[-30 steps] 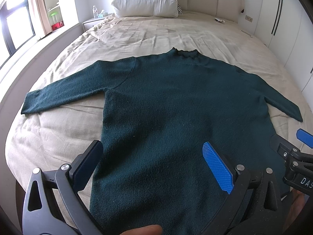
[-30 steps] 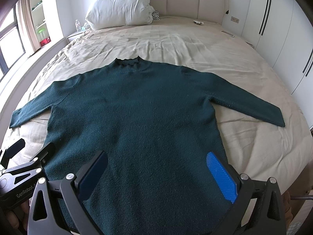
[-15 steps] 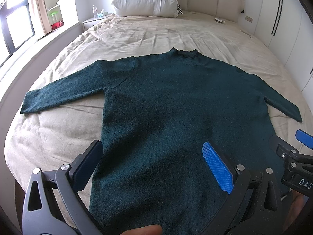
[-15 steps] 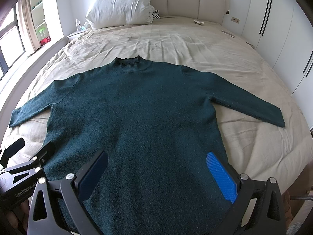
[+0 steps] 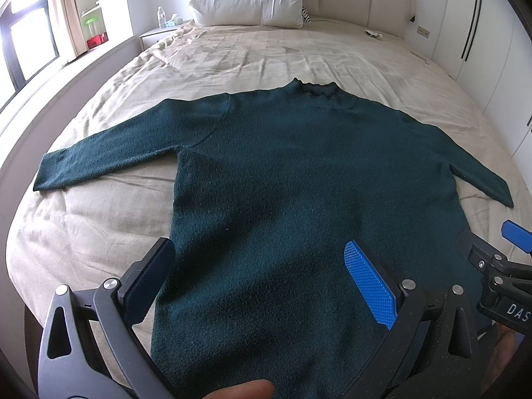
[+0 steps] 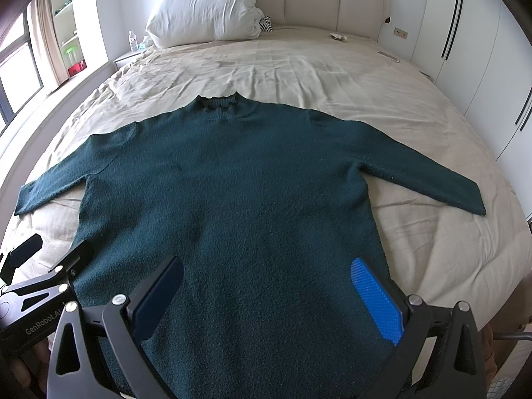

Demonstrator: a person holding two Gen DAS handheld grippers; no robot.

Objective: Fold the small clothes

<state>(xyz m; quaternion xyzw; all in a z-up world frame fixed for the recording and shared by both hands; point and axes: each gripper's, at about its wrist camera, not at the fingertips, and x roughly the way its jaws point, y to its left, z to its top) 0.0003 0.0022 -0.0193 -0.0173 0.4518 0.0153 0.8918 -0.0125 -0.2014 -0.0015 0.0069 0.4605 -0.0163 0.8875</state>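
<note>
A dark green sweater (image 5: 299,183) lies flat on the beige bed, collar away from me, both sleeves spread out to the sides. It also shows in the right wrist view (image 6: 232,193). My left gripper (image 5: 259,266) is open and empty, held above the sweater's lower left part near the hem. My right gripper (image 6: 269,282) is open and empty above the lower right part. The right gripper shows at the right edge of the left wrist view (image 5: 498,272); the left gripper shows at the lower left of the right wrist view (image 6: 43,272).
The bed sheet (image 6: 299,66) is wrinkled. A white pillow (image 6: 206,10) leans on the headboard. A nightstand with a bottle (image 6: 133,41) stands at the far left by the window. White wardrobes (image 6: 472,50) line the right side.
Almost nothing has moved; both grippers stay open above the hem, with only a slight shift of the views.
</note>
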